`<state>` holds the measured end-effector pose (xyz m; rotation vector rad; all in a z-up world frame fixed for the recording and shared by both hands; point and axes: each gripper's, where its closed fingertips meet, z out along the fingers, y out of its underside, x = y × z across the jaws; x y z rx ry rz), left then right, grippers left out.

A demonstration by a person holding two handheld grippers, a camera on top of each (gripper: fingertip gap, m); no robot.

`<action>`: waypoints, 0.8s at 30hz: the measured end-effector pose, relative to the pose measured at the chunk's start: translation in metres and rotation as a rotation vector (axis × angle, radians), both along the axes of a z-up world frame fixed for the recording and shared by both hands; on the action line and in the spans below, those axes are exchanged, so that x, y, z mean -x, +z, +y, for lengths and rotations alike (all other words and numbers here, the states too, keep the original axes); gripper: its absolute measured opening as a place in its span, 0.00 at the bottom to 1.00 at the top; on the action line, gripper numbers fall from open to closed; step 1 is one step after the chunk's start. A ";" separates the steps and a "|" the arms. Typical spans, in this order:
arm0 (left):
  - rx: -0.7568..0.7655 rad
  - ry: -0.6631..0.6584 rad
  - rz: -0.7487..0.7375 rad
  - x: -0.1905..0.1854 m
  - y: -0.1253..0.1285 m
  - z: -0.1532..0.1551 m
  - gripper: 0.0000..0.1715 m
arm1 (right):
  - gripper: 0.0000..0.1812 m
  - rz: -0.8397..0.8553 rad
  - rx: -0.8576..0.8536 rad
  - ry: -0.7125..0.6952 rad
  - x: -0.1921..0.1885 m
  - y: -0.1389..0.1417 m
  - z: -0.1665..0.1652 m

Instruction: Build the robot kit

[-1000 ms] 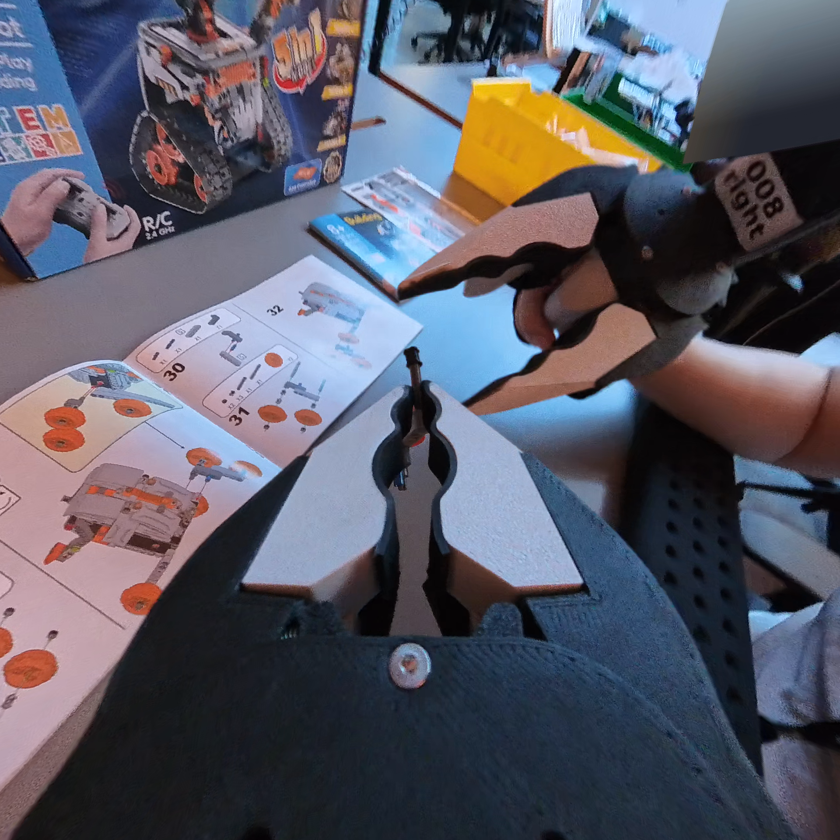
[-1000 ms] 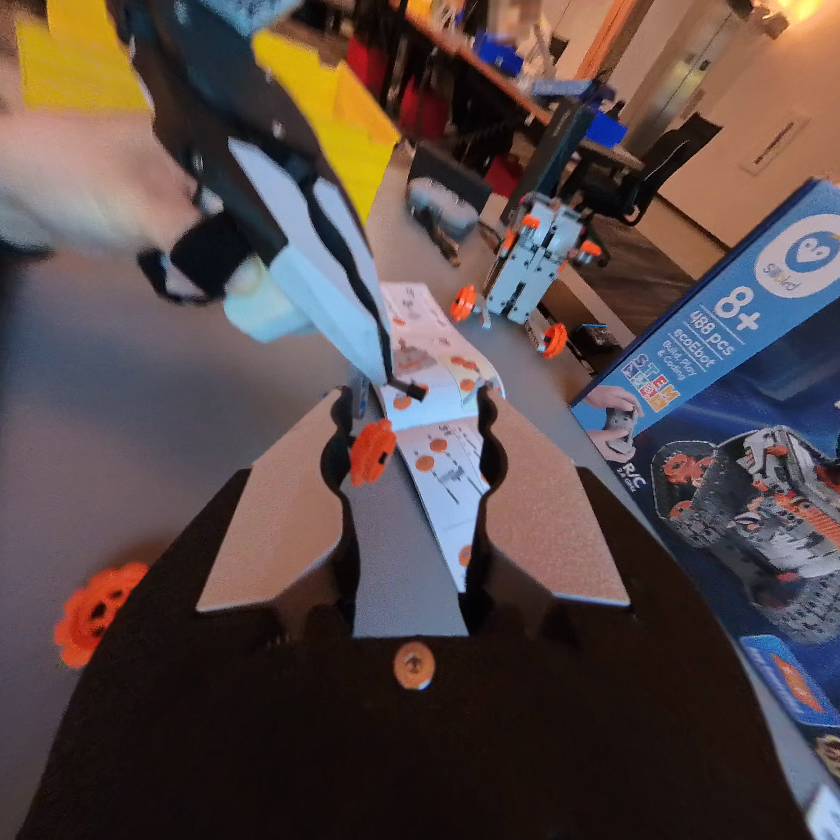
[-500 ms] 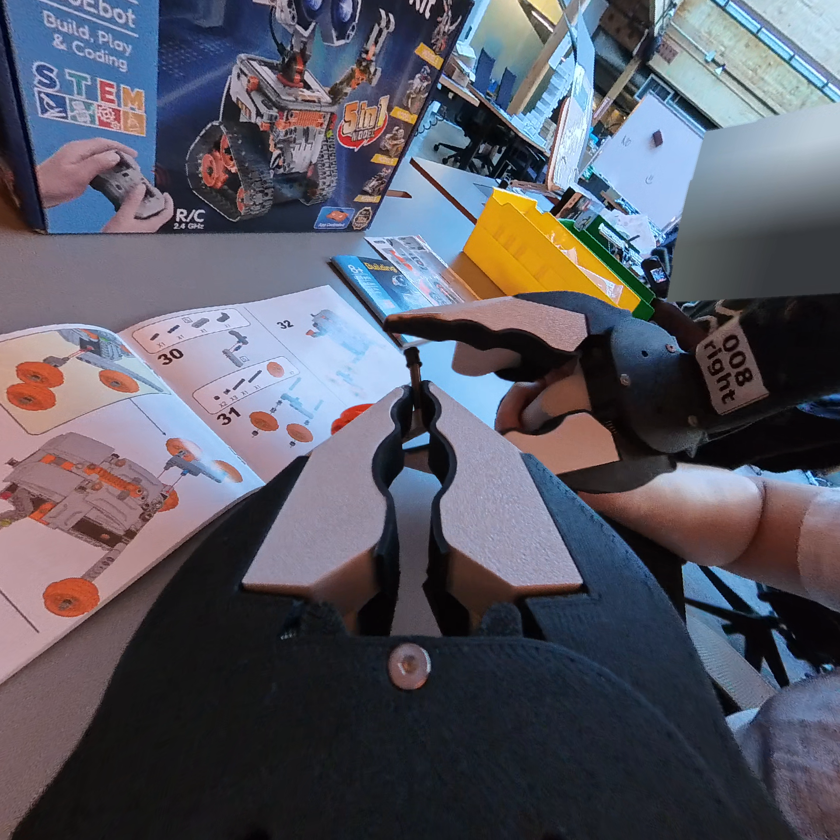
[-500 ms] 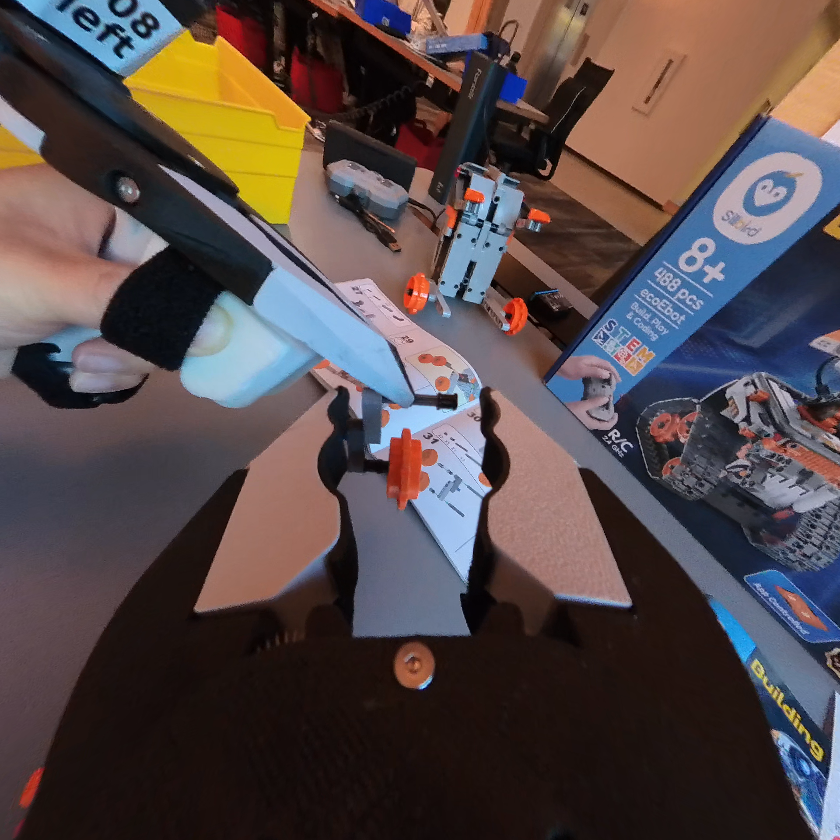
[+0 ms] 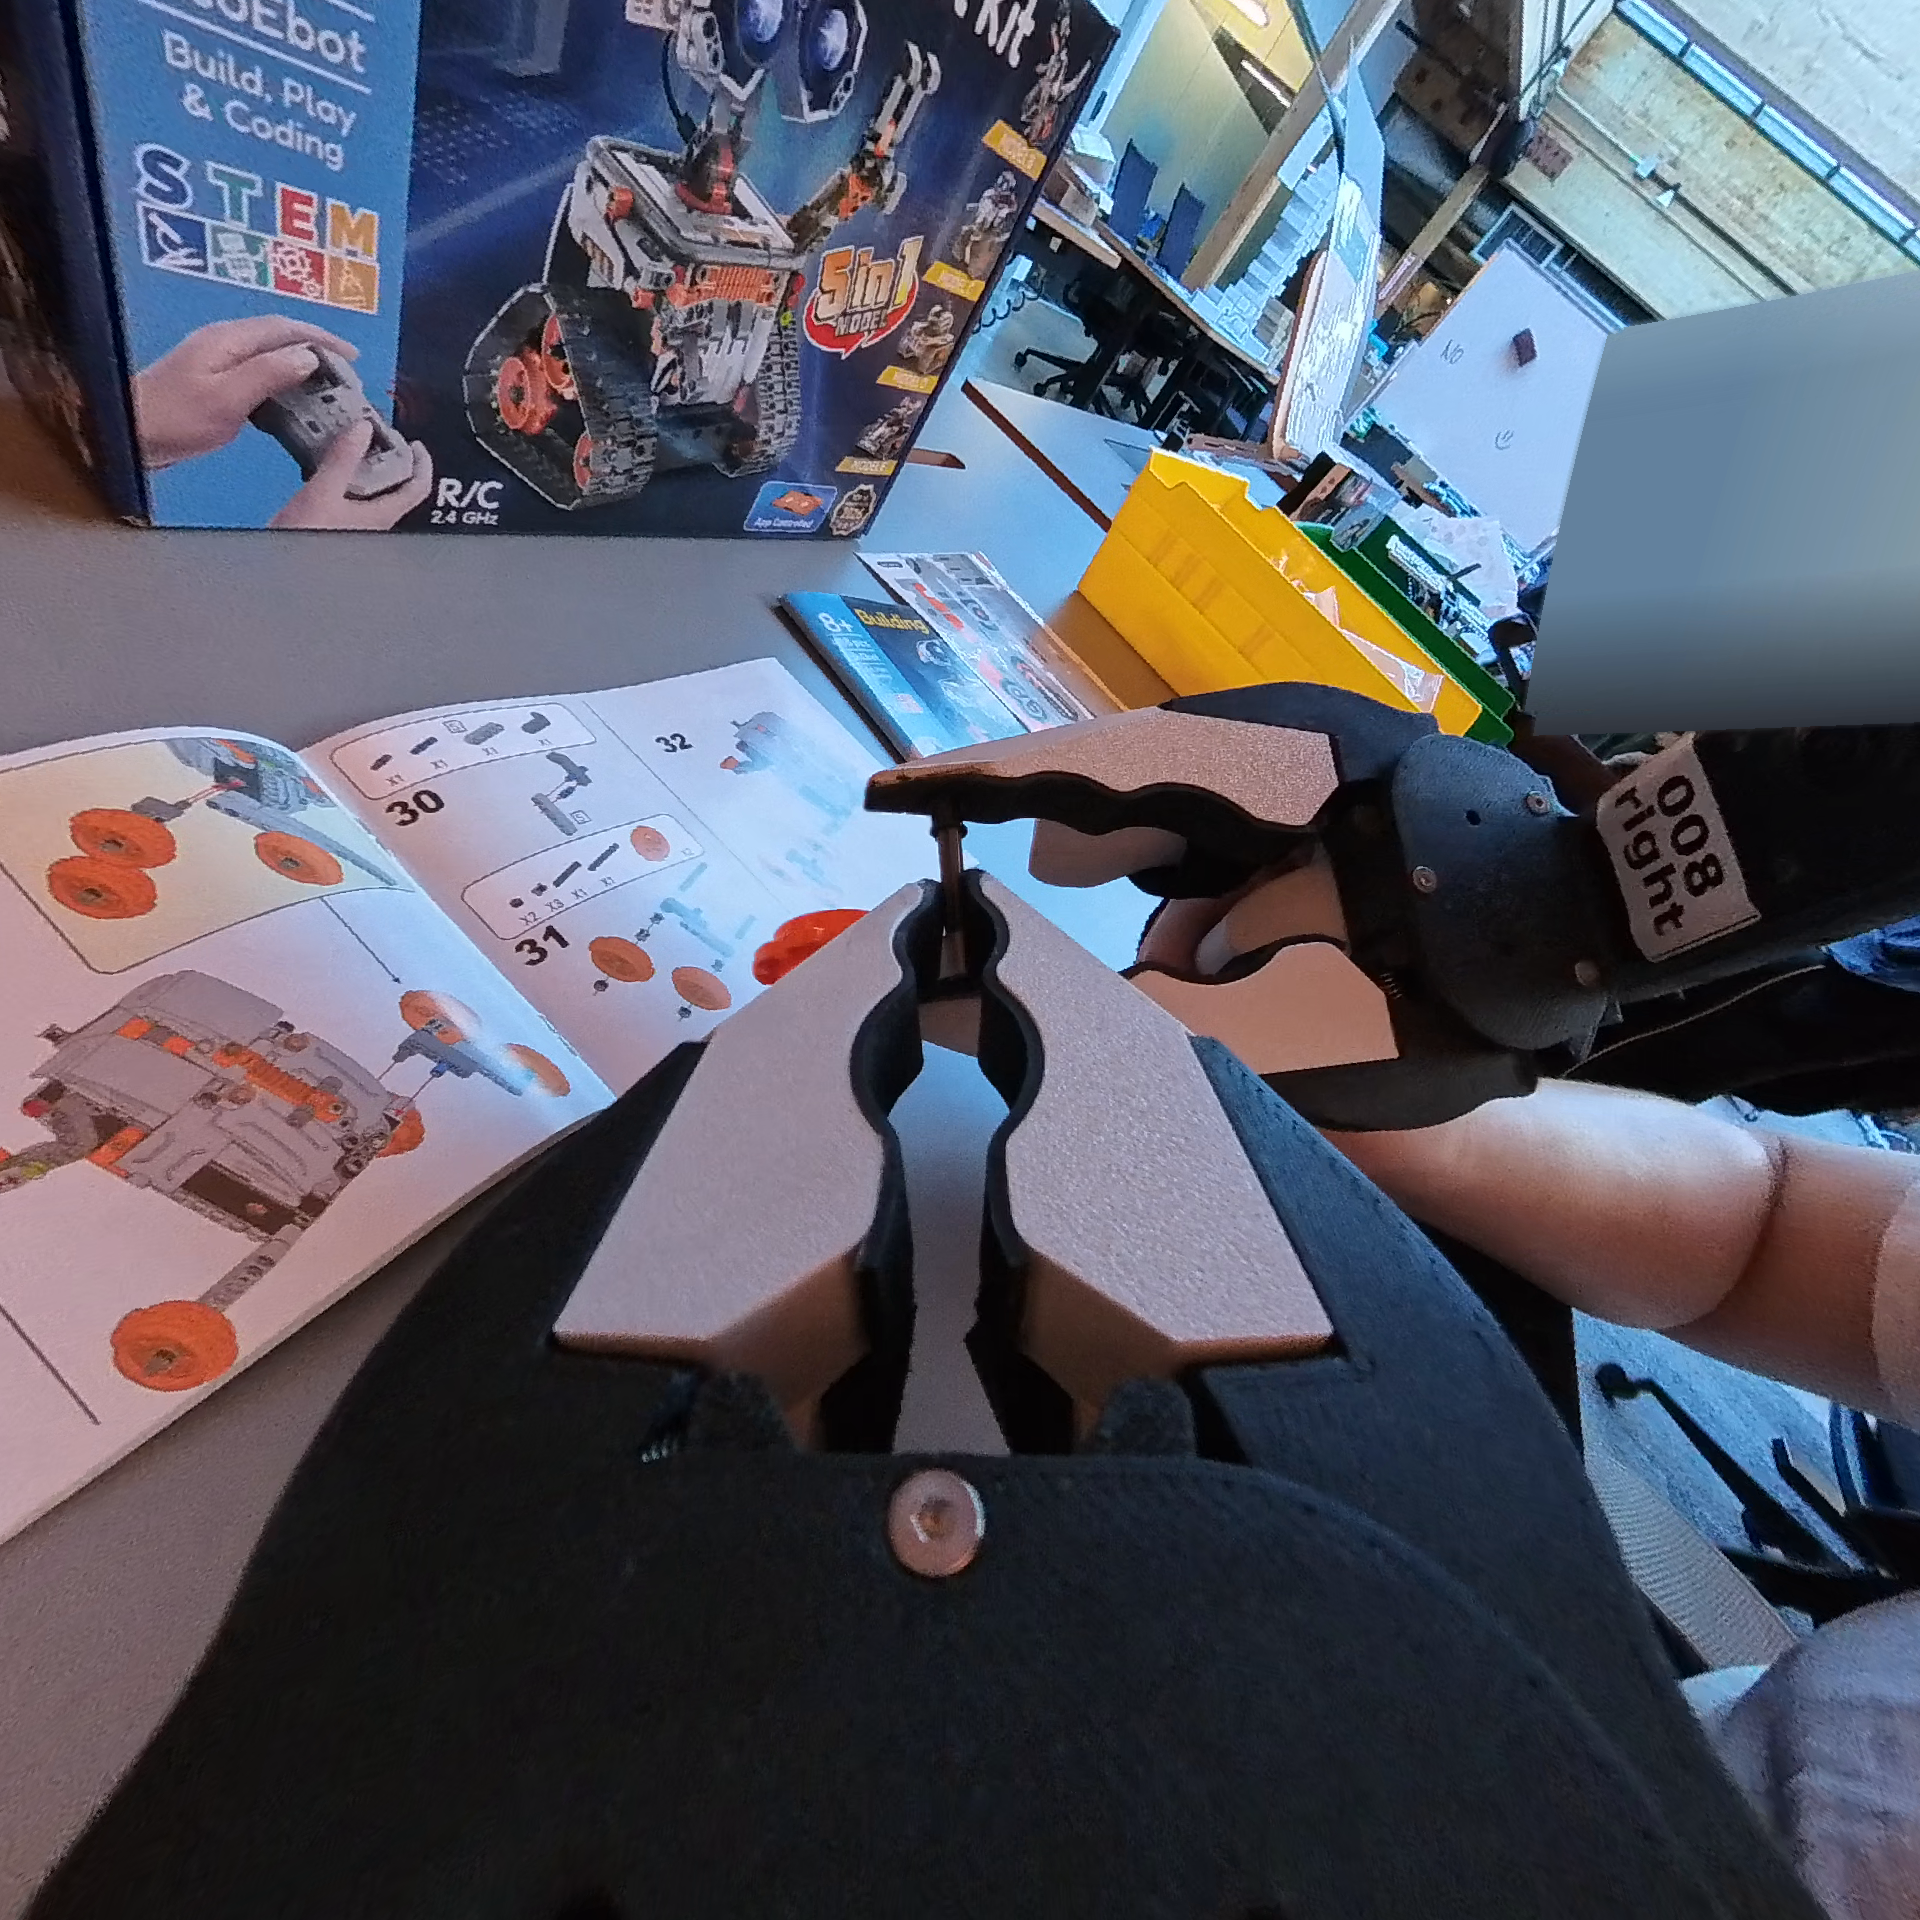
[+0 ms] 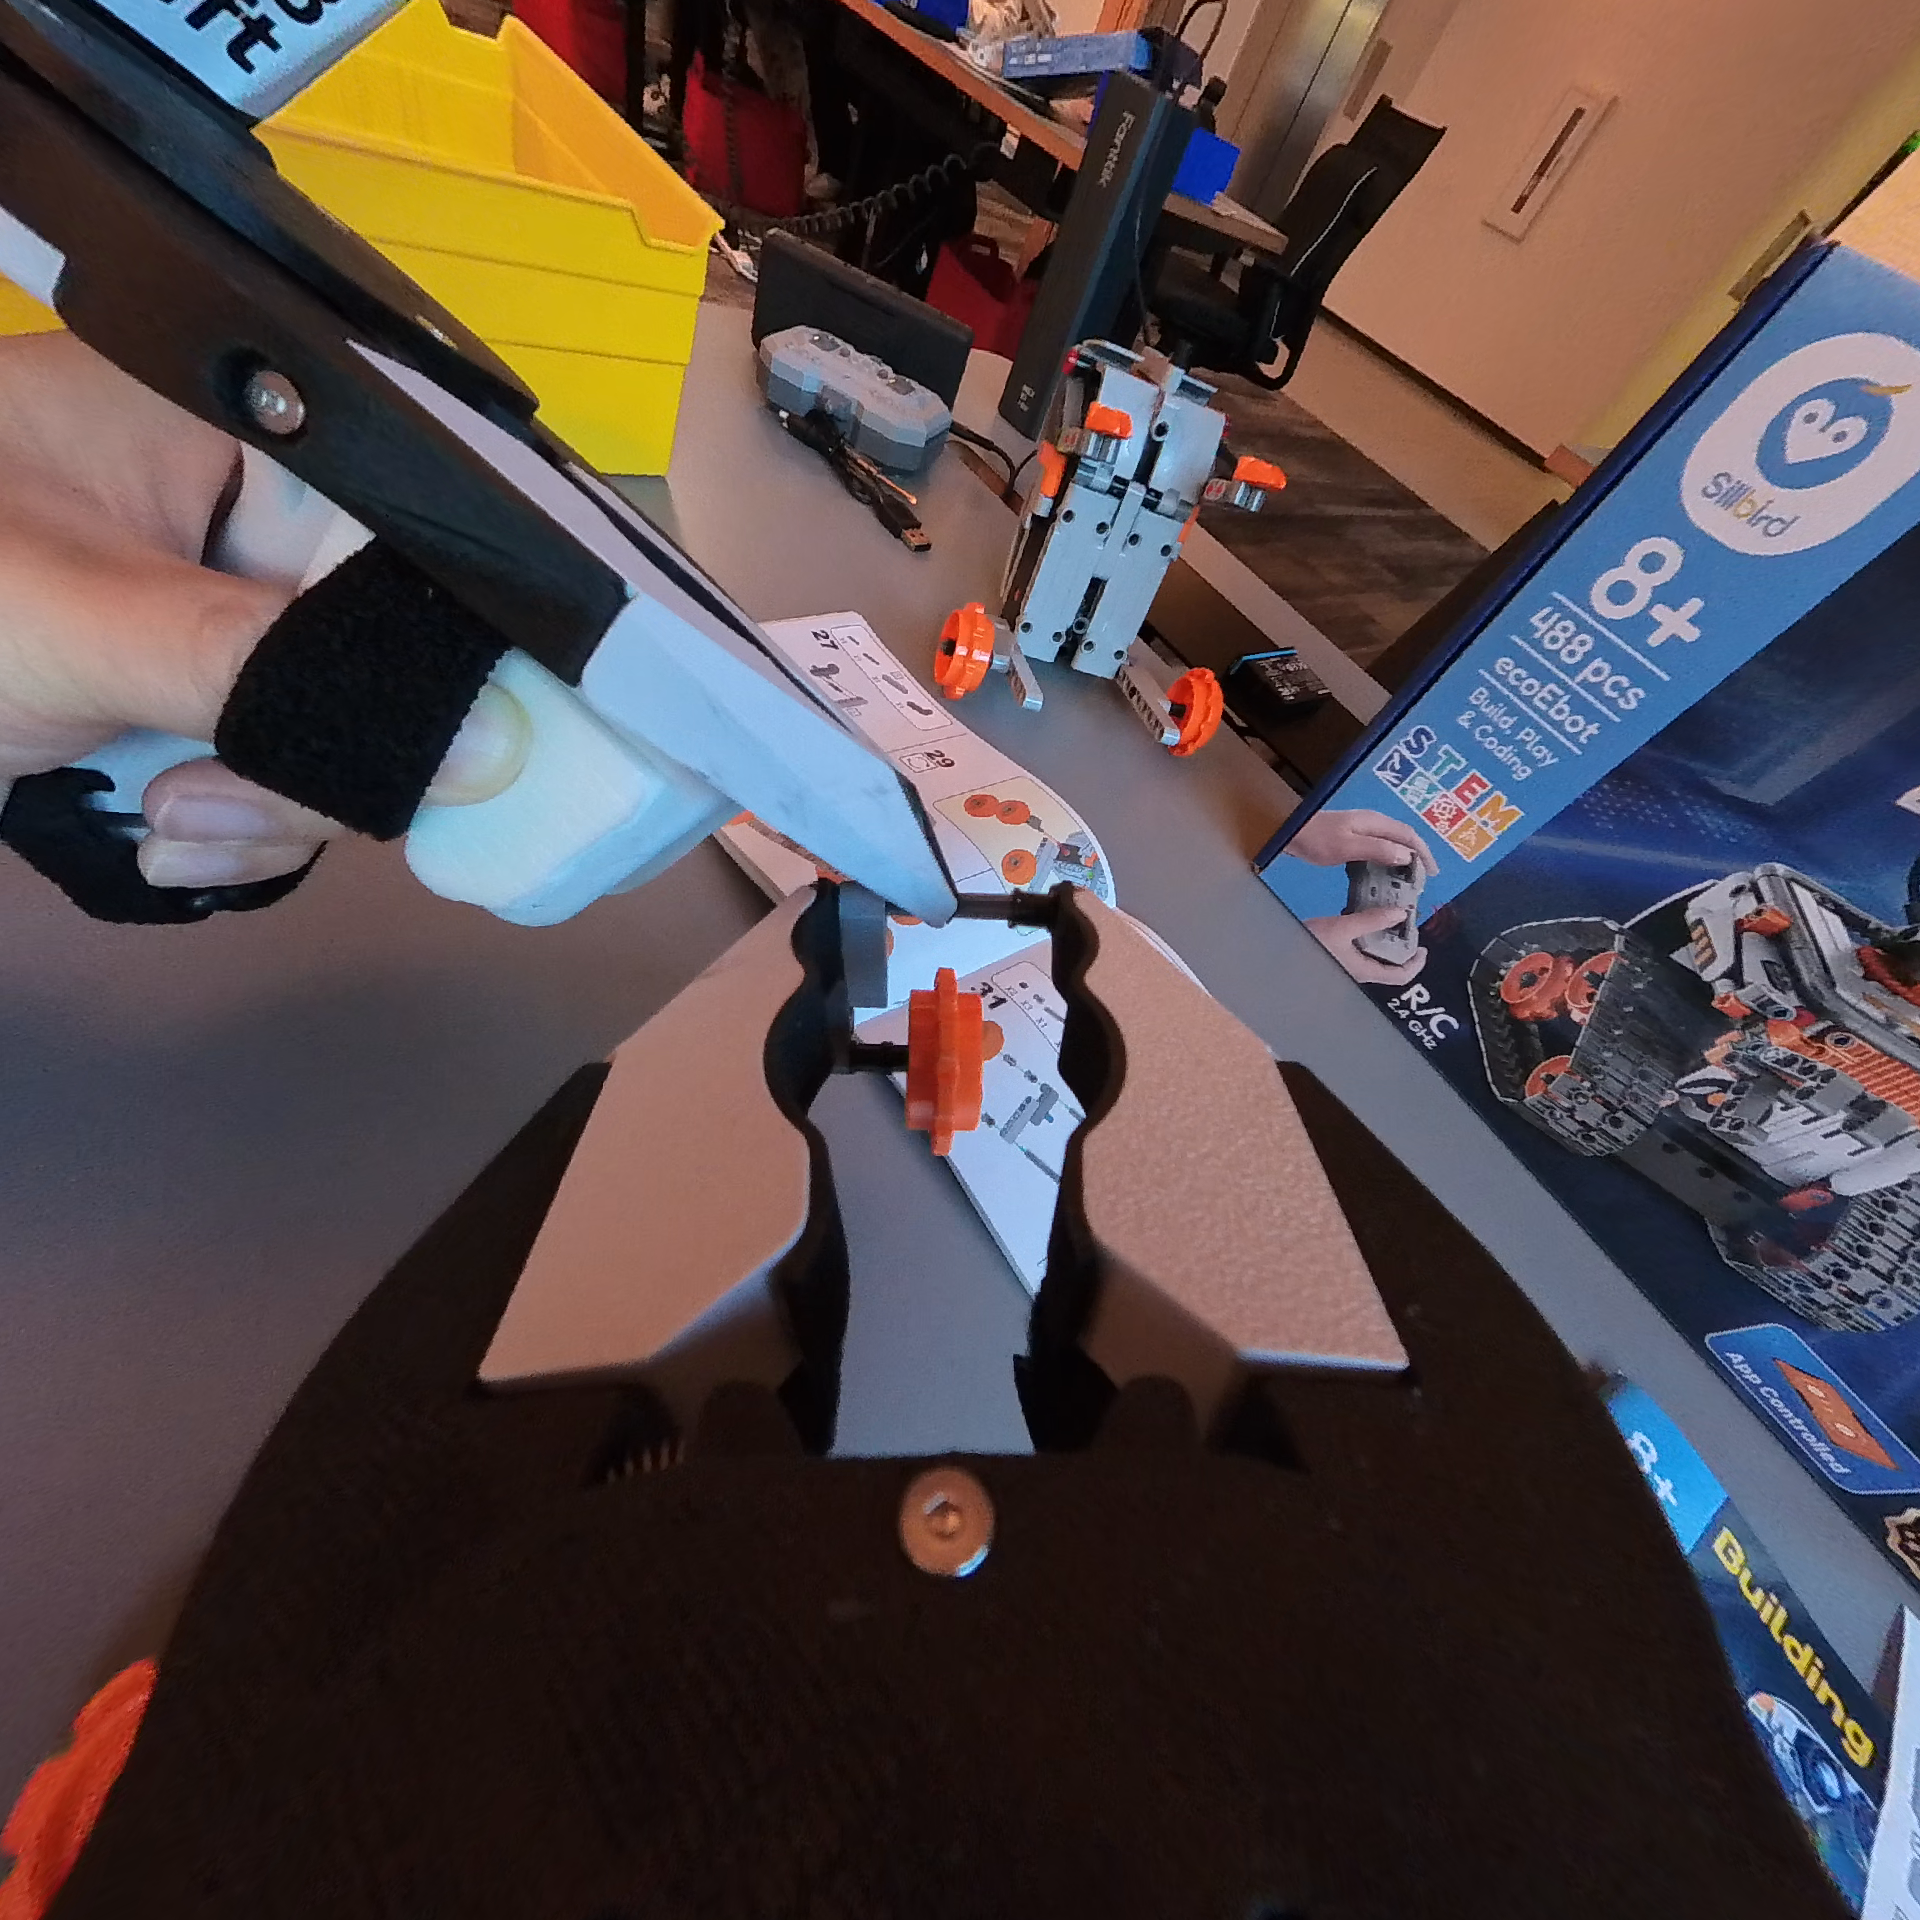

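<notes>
My left gripper (image 5: 948, 914) is clamped on a thin black axle (image 5: 948, 844). My right gripper (image 6: 940, 940) pinches the small assembly from both ends: a grey connector (image 6: 862, 951) and an orange wheel (image 6: 943, 1060) between its fingers, above the open instruction booklet (image 5: 343, 935) on the grey table (image 5: 416, 613).

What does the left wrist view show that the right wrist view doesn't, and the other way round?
Only the left wrist view: the green bin behind the yellow one, and the left gripper shut on a thin black pin.

Only the right wrist view: the grey-and-orange model, a grey controller, and the orange wheel on a grey piece between the right gripper's fingers.

Both: the open booklet, the blue box, the yellow bin.
</notes>
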<state>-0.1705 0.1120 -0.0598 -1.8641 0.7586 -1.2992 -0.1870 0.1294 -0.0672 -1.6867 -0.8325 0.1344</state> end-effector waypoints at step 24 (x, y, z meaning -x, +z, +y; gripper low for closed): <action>-0.035 -0.033 0.078 0.000 -0.009 -0.003 0.00 | 0.21 0.063 0.044 0.121 0.002 -0.009 -0.005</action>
